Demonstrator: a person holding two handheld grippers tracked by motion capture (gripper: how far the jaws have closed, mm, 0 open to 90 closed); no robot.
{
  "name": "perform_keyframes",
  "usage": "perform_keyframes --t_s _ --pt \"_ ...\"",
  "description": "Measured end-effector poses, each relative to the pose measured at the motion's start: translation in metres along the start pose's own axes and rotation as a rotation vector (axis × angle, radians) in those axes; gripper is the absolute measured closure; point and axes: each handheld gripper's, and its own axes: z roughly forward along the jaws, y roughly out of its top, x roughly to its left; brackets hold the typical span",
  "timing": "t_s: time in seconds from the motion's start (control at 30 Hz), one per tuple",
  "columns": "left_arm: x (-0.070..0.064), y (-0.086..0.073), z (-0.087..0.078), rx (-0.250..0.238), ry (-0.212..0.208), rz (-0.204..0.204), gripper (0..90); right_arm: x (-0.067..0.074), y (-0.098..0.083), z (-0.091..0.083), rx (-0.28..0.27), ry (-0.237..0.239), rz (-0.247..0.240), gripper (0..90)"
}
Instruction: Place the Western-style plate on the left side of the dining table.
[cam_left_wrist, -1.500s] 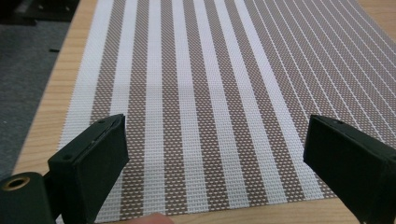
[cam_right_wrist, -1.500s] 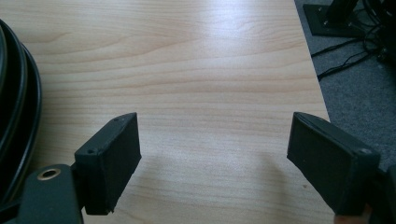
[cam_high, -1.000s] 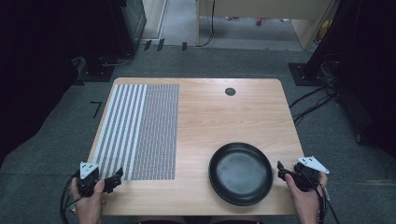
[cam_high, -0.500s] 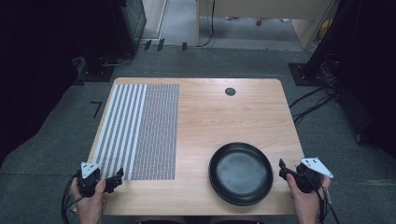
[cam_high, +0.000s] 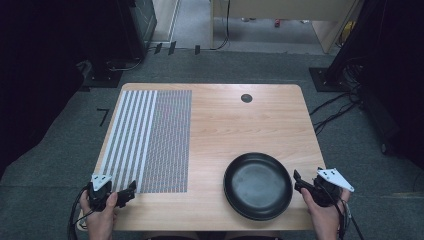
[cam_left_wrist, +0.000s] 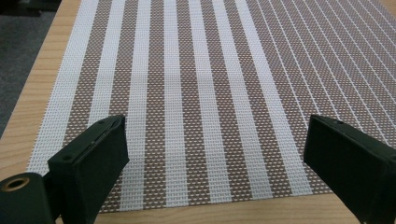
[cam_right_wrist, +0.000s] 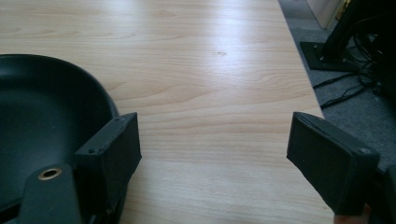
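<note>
A black round plate (cam_high: 257, 186) lies on the wooden table (cam_high: 235, 125) near its front right. A brown and white striped woven placemat (cam_high: 150, 140) covers the table's left part. My left gripper (cam_high: 127, 192) sits at the front left corner, open, its jaws over the placemat's near edge (cam_left_wrist: 205, 186). My right gripper (cam_high: 298, 181) is at the front right edge, open and empty, just right of the plate (cam_right_wrist: 42, 112); its left jaw is beside the plate's rim.
A small dark round cap (cam_high: 246, 98) is set in the table near its far edge. Cables (cam_high: 335, 107) and a dark stand base (cam_high: 327, 77) lie on the grey floor to the right. Bare wood (cam_right_wrist: 210, 70) stretches ahead of the right gripper.
Both hands have drifted slightly toward the table's near edge; the plate and placemat have stayed put.
</note>
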Motion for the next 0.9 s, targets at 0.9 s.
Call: perform_keyframes --t_s 0.9 --pt "-0.031 0.0 0.002 0.004 -0.042 0.054 6.4 0.023 -0.003 0.002 0.02 0.17 -0.014 46.6"
